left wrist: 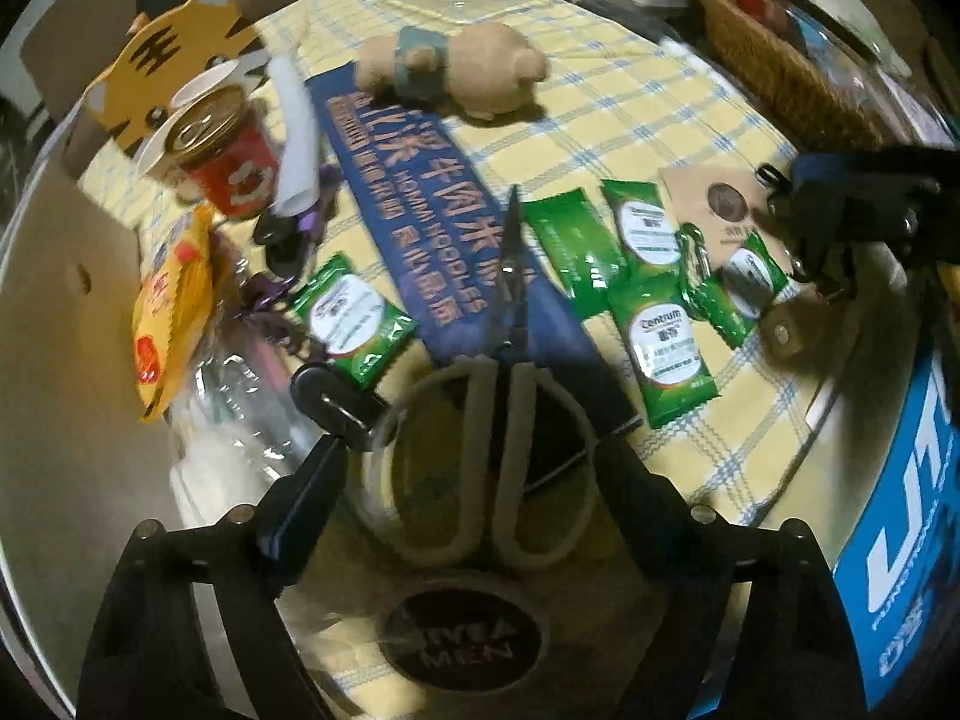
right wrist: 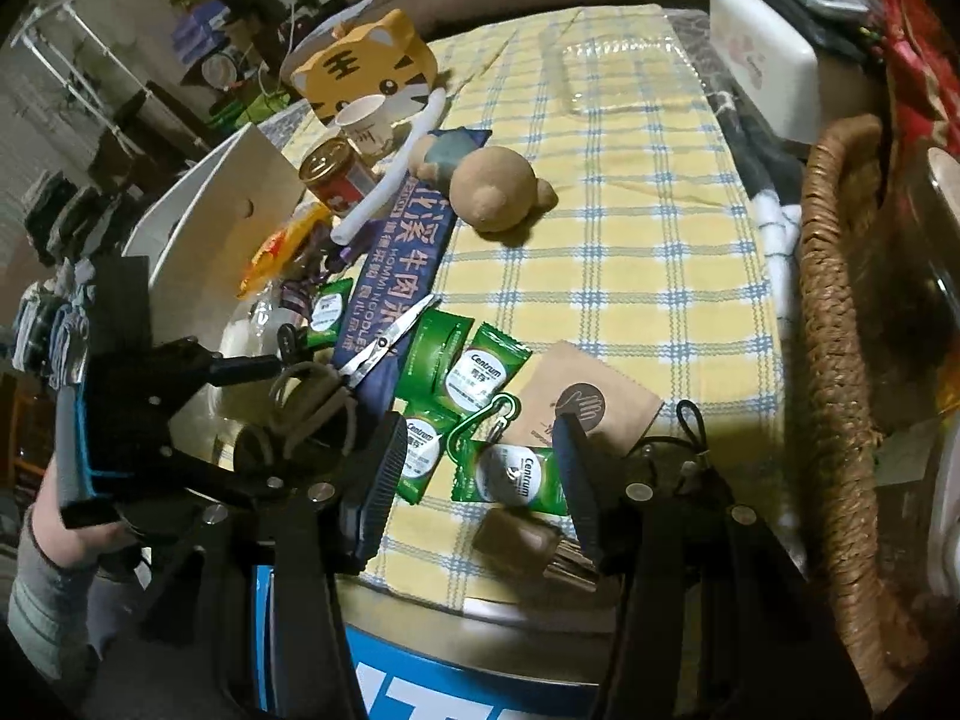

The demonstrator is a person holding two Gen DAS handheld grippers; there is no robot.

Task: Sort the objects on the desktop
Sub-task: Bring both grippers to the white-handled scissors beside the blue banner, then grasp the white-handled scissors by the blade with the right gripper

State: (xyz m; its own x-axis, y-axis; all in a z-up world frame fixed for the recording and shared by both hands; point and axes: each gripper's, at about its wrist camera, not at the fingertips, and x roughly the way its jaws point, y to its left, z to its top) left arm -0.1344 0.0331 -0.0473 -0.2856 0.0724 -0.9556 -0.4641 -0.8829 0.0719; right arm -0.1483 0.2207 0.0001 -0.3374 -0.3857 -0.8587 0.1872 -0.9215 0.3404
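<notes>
My left hand-held gripper [left wrist: 480,450] straddles the scissors [left wrist: 498,420], open around their stiff, light handle loops; I'd pinch there, blades slippery

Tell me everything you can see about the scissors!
The scissors have two big cream loop handles, plastic by the look, and short, dark metal blades that look closed to a point. They lie flat on the table, blades resting across the long blue noodle packet, handles nearest the left claw. That claw's two black fingers stand on either side of the handles, seemingly not yet squeezing them. A round Nivea Men tin sits just below the handles.
</notes>
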